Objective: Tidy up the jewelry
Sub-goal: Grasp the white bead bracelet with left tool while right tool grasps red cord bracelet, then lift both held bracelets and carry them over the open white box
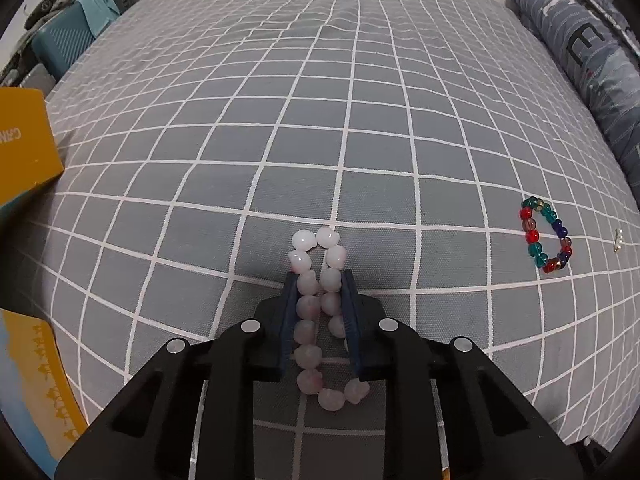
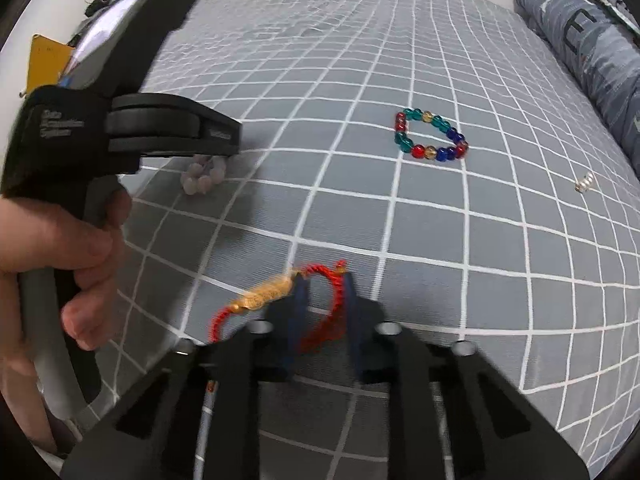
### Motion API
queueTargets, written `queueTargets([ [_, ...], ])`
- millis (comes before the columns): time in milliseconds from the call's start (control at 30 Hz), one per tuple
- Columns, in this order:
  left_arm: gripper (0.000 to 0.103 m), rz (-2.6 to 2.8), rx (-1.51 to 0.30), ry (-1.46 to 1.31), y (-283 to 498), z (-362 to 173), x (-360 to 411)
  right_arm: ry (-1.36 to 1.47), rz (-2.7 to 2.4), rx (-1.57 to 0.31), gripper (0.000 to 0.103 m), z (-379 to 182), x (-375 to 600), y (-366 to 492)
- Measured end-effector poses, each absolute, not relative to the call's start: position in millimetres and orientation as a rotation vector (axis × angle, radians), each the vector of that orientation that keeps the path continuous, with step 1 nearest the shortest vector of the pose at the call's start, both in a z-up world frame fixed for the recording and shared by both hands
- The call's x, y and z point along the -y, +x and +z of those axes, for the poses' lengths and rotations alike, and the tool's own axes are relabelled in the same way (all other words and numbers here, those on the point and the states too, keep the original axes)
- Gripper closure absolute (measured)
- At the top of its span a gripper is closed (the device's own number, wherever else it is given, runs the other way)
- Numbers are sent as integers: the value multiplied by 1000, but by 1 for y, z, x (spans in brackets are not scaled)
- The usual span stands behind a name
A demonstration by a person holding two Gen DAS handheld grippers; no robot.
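Note:
My left gripper (image 1: pixel 319 280) is shut on a pale pink bead bracelet (image 1: pixel 320 320), squeezed long and narrow between the blue pads, low over the grey checked bedsheet (image 1: pixel 280 140). The same bracelet (image 2: pixel 204 178) shows under the left gripper's body in the right wrist view. My right gripper (image 2: pixel 325 282) has a red cord bracelet (image 2: pixel 324 320) with a gold charm (image 2: pixel 264 296) between its fingers; the cord drapes over the left finger and the image is blurred. A multicoloured glass bead bracelet (image 1: pixel 546 236) lies loose on the sheet to the right, also in the right wrist view (image 2: pixel 430 138).
A small silver piece (image 1: pixel 618 240) lies right of the coloured bracelet, also in the right wrist view (image 2: pixel 585 182). A rolled blue-grey quilt (image 1: pixel 592 60) runs along the right edge. A yellow box (image 1: pixel 24 144) and a yellow-edged item (image 1: pixel 40 380) sit at the left.

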State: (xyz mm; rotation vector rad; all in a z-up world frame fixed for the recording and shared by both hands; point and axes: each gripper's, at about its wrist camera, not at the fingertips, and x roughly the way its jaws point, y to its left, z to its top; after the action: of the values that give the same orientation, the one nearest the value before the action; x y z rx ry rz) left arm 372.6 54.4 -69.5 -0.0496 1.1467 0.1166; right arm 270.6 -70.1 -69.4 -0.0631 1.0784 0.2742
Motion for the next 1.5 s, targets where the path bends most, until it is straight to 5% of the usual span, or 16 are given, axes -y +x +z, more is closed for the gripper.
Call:
queueTargets([
  [1500, 84, 106, -1043, -56, 304, -8, -70, -11, 184, -942, 99, -1, 98, 237],
])
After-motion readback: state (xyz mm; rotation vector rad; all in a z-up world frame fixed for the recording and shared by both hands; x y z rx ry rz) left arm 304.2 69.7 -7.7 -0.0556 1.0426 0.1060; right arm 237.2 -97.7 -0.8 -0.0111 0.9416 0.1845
